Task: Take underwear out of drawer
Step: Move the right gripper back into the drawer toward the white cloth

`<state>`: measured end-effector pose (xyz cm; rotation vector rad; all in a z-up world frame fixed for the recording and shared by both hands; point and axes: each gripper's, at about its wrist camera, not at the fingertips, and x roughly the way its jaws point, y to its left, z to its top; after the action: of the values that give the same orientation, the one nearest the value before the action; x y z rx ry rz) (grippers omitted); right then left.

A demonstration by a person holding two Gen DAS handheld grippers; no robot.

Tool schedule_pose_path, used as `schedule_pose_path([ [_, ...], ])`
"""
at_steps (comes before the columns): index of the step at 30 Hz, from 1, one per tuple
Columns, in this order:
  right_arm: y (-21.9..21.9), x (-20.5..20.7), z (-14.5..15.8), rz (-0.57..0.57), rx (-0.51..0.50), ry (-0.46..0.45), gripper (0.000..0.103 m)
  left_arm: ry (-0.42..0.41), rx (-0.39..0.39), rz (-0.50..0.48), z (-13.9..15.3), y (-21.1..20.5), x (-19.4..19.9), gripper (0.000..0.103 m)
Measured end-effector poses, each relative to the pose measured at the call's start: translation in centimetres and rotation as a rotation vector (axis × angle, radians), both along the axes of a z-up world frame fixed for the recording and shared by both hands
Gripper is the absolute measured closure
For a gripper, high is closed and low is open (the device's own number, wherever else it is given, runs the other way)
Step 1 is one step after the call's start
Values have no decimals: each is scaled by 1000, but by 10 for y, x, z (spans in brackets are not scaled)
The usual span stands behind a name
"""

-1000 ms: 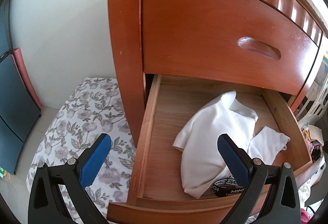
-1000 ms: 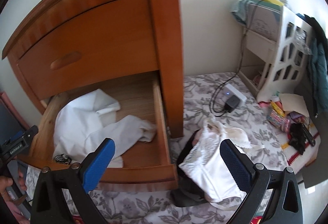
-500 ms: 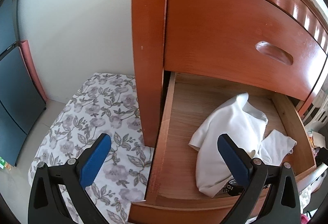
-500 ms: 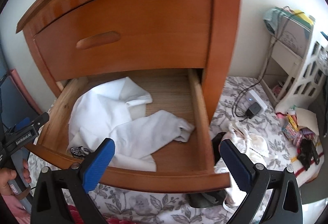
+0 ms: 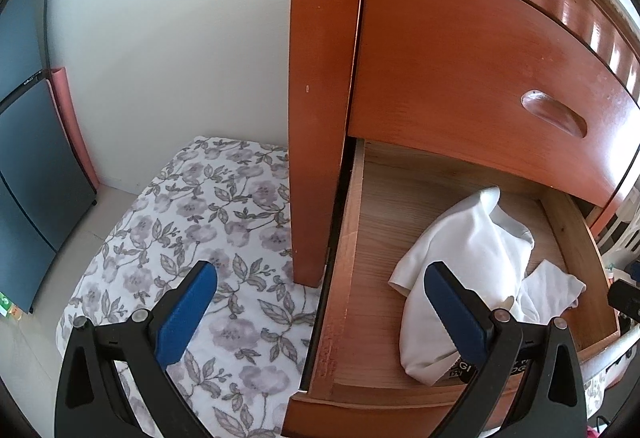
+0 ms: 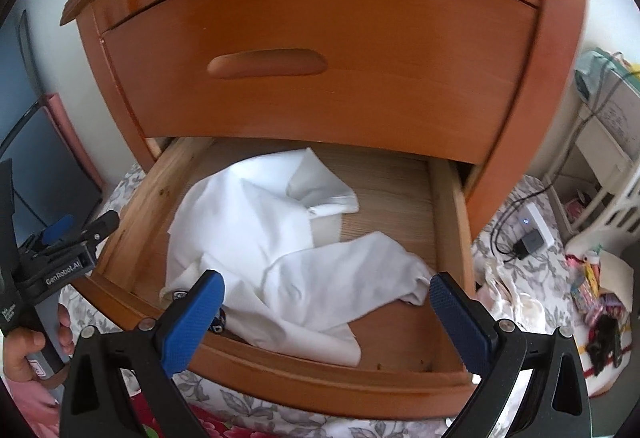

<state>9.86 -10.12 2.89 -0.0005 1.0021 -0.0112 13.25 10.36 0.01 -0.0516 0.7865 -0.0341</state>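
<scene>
The lower drawer [image 6: 444, 205] of a reddish wooden nightstand is pulled out. White underwear [image 6: 260, 234] lies crumpled inside it, with a second white piece [image 6: 344, 278] draped toward the front right. My right gripper [image 6: 326, 312] hovers open just above the drawer's front rim, facing the clothes. In the left wrist view the same drawer [image 5: 348, 258] and white underwear [image 5: 472, 262] sit at the right. My left gripper [image 5: 318, 308] is open and straddles the drawer's left wall. From the right wrist view, the left gripper [image 6: 76, 242] shows at the far left, held by a hand [image 6: 24, 350].
The upper drawer [image 6: 320, 65] is closed above the open one. A floral sheet [image 5: 192, 238] covers the floor on the left, beside a dark appliance [image 5: 28, 165]. On the right lie more garments [image 6: 508, 302], a charger with cable [image 6: 528, 238] and a white rack [image 6: 608, 165].
My left gripper has swung left, so the drawer slid to the right of its view. My right gripper has swung left from the floor clothes to face the drawer squarely and come closer.
</scene>
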Motion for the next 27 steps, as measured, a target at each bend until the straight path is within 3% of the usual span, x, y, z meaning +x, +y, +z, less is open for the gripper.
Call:
schedule_pose_path([
  [12,5,31,-19,50,21,139,0,6,1,30,-2,6,3,0],
  [16,11,40,-26,84,-12,178,0,12,-9,35,-3,7,4,0],
  [27,45,58,-58,228,32,324,0,22,-16,53,-5,10,6,0],
])
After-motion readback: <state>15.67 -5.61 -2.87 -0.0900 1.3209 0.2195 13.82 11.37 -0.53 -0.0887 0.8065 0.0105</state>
